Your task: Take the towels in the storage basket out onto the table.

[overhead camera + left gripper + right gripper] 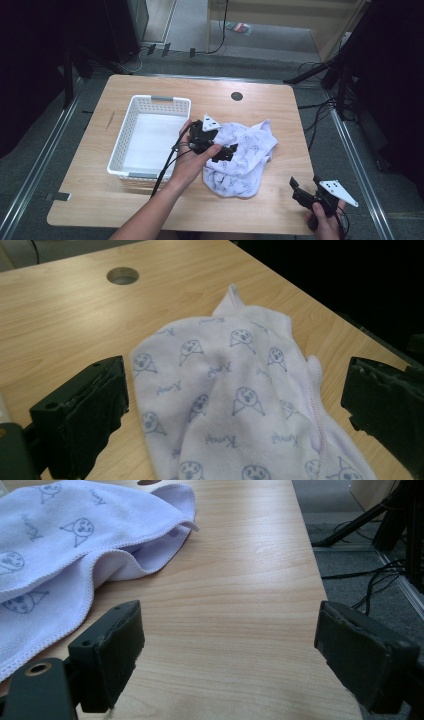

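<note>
A pale lilac cloth (pixel 246 156) printed with small cartoon faces lies crumpled on the wooden table (pixel 280 105), right of centre. My left gripper (pixel 227 151) hovers at the cloth's left edge, held by a hand that reaches in from below. In the left gripper view its jaws stand wide apart and open (pixel 234 375) over the cloth (pixel 235 405), with no pad pressing on the fabric. My right gripper (pixel 306 182) rests near the table's front right corner, clear of the cloth. Its jaws are open (pixel 230 617) over bare wood, with the cloth (pixel 50 540) off to the left.
A white perforated basket (pixel 125 135) stands left of the cloth, just behind my left hand; I see nothing in it. A round cable hole (pixel 237 96) sits near the table's far edge. Cables and stand legs (pixel 320 70) lie on the floor to the right.
</note>
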### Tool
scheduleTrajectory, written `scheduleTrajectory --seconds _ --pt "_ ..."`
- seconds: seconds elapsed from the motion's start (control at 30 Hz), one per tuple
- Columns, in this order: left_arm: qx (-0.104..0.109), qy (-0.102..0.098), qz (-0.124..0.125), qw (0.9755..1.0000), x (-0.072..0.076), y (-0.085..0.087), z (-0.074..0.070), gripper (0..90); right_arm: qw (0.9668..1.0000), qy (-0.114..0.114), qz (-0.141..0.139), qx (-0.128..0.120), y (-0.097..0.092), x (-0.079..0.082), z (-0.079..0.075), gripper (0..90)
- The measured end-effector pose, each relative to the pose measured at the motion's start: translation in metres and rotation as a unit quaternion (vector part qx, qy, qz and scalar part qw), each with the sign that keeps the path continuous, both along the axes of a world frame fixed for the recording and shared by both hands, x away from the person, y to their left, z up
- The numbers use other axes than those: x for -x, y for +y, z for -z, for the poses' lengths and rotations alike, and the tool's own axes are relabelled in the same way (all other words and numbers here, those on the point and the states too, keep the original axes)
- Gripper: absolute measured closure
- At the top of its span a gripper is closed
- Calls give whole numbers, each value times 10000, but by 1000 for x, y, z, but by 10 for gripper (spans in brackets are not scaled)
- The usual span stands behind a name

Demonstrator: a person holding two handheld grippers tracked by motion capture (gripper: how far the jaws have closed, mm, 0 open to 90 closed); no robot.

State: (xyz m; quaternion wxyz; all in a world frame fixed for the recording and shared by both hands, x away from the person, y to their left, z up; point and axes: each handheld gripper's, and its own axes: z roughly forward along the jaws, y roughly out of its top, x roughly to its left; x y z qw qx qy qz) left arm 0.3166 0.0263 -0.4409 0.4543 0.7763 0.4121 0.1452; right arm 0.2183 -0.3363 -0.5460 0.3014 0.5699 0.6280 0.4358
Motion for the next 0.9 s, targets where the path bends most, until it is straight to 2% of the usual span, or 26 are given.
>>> scheduleTrajectory --seconds 0.03,0.13,0.37,0.4,0.63,0.83,0.87,0.9 --pt "118 -27 -50 9999 2 11 -2 0 10000 -3 3 0 0 0 0 126" --pt "251 -103 -120 9996 4 26 -6 0 10000 9 2 16 0 0 0 125" --pt "328 -293 -328 9985 10 57 -12 0 10000 15 8 23 1 0 0 126" --pt "379 -330 -376 9980 11 67 -14 0 10000 16 11 24 1 0 0 126" --pt "524 -482 -652 9953 17 103 -18 0 10000 20 17 22 1 0 0 126" --pt "607 -585 -857 9927 23 133 -19 0 10000 21 18 34 1 0 0 126" --pt "607 -585 -857 9927 23 133 -19 0 10000 21 18 34 1 0 0 126" --pt "597 -623 -909 9921 25 142 -19 0 10000 21 20 32 1 0 0 126"
